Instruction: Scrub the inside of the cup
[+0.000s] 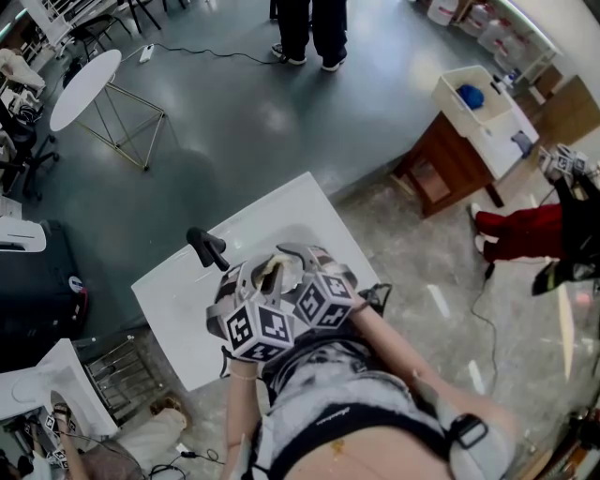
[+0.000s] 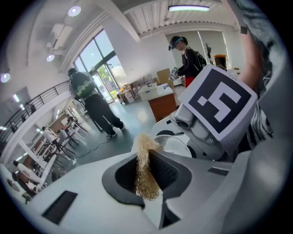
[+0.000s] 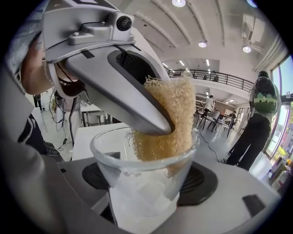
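A clear glass cup stands upright between the pads of my right gripper, which is shut on its lower wall. A tan loofah sponge hangs into the cup's mouth, its lower part inside the rim. My left gripper is shut on that sponge, pinching it edge-on between its pads. In the head view both grippers meet close to my body over the near edge of a white table. There the marker cubes cover most of the cup, and only a bit of the sponge shows.
A black handle-like object lies on the white table just left of the grippers. A round white side table stands far left, a wooden cabinet to the right. One person stands at the far side, another in red trousers at right.
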`<state>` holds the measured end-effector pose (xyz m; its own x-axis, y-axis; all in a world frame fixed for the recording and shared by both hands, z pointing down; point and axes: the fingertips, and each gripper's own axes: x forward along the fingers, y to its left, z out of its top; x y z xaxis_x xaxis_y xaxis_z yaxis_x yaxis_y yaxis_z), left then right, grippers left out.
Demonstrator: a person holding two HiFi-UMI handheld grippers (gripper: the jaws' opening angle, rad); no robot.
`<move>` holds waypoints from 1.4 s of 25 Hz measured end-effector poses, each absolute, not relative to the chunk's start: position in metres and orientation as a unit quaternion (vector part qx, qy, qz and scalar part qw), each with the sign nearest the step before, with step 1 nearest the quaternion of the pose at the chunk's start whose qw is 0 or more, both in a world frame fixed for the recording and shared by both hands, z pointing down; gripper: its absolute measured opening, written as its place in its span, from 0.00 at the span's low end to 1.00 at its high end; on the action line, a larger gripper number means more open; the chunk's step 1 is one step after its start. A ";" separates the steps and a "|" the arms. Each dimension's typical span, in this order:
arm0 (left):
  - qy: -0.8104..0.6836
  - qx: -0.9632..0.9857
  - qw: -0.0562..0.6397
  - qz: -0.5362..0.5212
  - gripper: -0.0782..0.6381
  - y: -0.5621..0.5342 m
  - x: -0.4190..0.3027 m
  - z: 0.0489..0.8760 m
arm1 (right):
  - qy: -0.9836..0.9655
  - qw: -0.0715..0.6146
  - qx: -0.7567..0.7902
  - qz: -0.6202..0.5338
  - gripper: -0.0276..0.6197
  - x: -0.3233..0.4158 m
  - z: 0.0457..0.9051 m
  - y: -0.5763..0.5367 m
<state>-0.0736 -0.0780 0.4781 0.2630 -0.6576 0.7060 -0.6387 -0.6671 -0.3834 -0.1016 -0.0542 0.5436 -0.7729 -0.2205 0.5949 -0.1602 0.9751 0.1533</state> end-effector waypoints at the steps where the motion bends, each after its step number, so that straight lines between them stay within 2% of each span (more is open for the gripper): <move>1: 0.408 -0.793 0.015 -0.453 0.19 -0.078 -0.073 0.478 | -0.940 0.322 0.101 -0.043 0.65 -0.102 0.544 -0.055; 6: 0.391 -0.807 0.004 -0.443 0.20 -0.072 -0.064 0.483 | -0.942 0.316 0.104 -0.034 0.65 -0.100 0.544 -0.055; 8: 0.390 -0.806 0.004 -0.445 0.30 -0.072 -0.065 0.486 | -0.944 0.313 0.104 -0.034 0.65 -0.100 0.543 -0.055; 9: 0.390 -0.804 0.006 -0.449 0.32 -0.073 -0.065 0.486 | -0.944 0.311 0.104 -0.033 0.65 -0.100 0.542 -0.055; 13: 0.386 -0.811 0.002 -0.440 0.32 -0.073 -0.062 0.487 | -0.944 0.310 0.107 -0.029 0.65 -0.097 0.542 -0.055; 17: 0.390 -0.822 -0.008 -0.415 0.40 -0.073 -0.059 0.483 | -0.944 0.311 0.110 -0.027 0.65 -0.095 0.544 -0.057; 27: 0.418 -0.829 -0.011 -0.372 0.39 -0.074 -0.070 0.463 | -0.943 0.309 0.124 -0.022 0.65 -0.088 0.545 -0.066; 30: 0.425 -0.831 -0.009 -0.359 0.30 -0.074 -0.071 0.456 | -0.942 0.310 0.128 -0.021 0.65 -0.085 0.544 -0.067; 35: 0.435 -0.834 -0.011 -0.338 0.20 -0.076 -0.072 0.452 | -0.940 0.312 0.134 -0.017 0.65 -0.081 0.545 -0.072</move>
<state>-0.0721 -0.0764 0.4518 0.3919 -0.7192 0.5737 -0.7335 -0.6207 -0.2770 -0.0812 -0.0718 0.5451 -0.7691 -0.2622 0.5829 -0.2408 0.9636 0.1158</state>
